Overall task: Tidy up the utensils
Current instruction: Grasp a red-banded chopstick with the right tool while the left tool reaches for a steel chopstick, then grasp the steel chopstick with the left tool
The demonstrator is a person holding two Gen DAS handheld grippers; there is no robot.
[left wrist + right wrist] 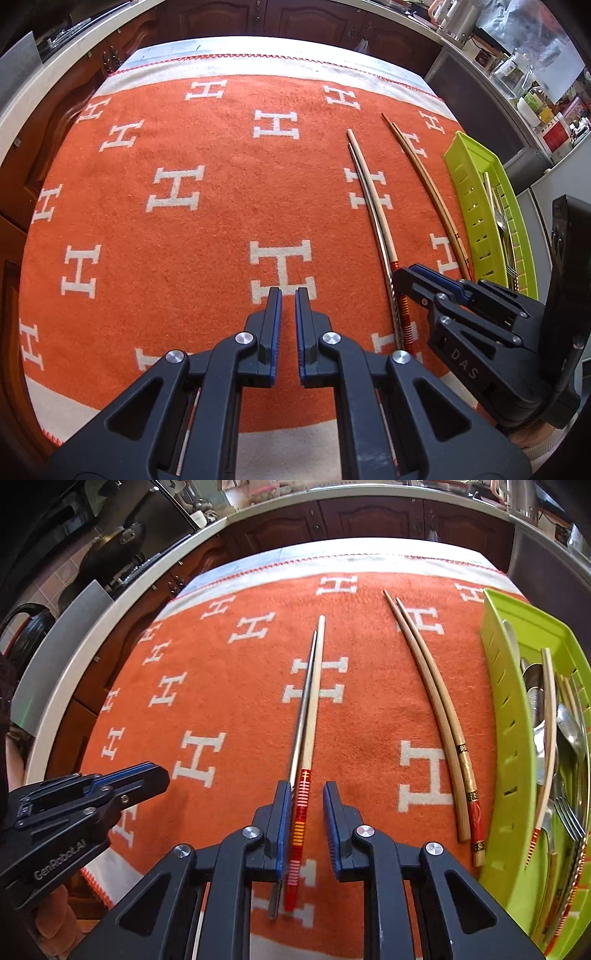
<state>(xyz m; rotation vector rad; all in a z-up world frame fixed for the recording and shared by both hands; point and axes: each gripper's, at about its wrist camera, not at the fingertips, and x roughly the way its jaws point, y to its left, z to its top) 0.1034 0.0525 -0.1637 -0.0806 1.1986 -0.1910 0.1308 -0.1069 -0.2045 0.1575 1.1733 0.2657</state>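
Right hand-held gripper [304, 805] straddles the red-ended chopstick [300, 812], slightly parted, gripping nothing; bare blanket [229, 794] leftward.

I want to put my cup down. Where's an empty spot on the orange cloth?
The big stretch of orange cloth left of the metal and pale chopsticks is bare. It gets crowded to the right: the brown chopstick pair, then the green tray full of cutlery.

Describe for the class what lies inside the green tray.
Inside the green tray lie metal spoons, a fork and pale chopsticks. Overlapping pieces and the tray wall hide whatever lies beneath, so an exact count is impossible.
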